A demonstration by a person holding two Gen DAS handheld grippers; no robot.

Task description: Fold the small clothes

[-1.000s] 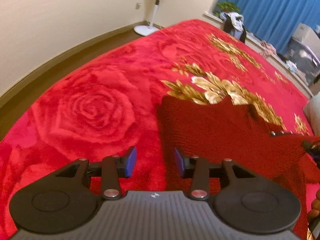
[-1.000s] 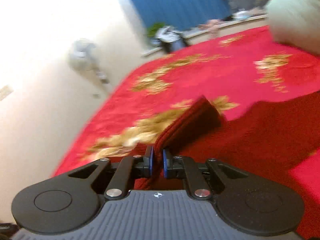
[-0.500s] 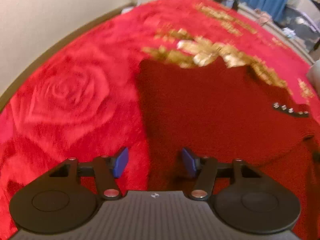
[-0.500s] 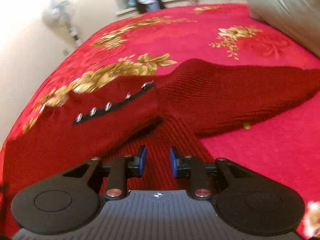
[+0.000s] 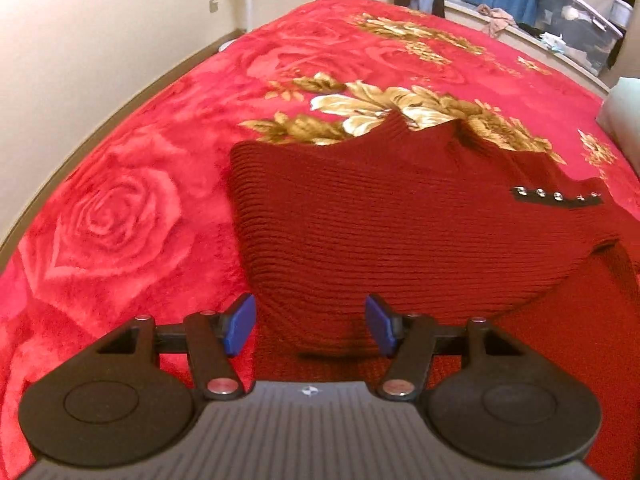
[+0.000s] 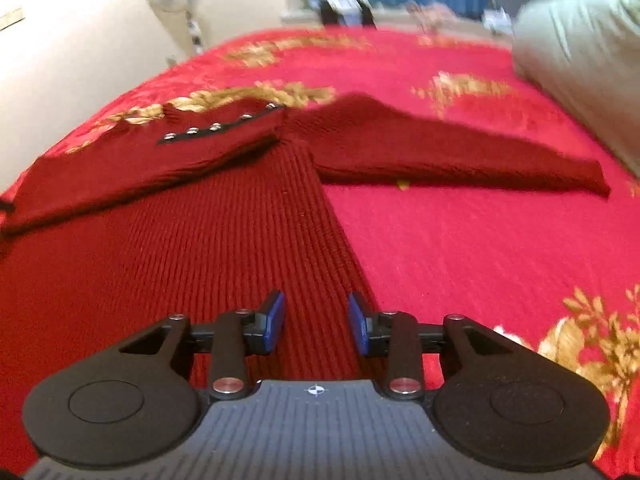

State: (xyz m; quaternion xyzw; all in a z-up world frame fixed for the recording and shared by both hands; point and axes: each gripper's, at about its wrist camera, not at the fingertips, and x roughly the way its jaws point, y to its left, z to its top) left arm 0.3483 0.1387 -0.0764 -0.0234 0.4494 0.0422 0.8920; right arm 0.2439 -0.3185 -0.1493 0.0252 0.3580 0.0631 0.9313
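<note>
While the dark red knit sweater (image 5: 392,216) lies partly folded on the rose-patterned bed blanket (image 5: 120,220), we see the left hand-held gripper (image 5: 311,323) spread wide over the folded edge, gripping nothing. The right hand-held gripper (image 6: 316,322) stands moderately open above the ribbed body (image 6: 248,248), empty too. One sleeve (image 6: 460,152) stretches toward the pillow (image 6: 580,60).

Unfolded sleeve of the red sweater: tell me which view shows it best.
The right wrist view. There the unfolded sleeve lies stretched flat across the blanket, visible from shoulder to cuff. The left wrist view shows only the folded-over side of the sweater, not that sleeve.
</note>
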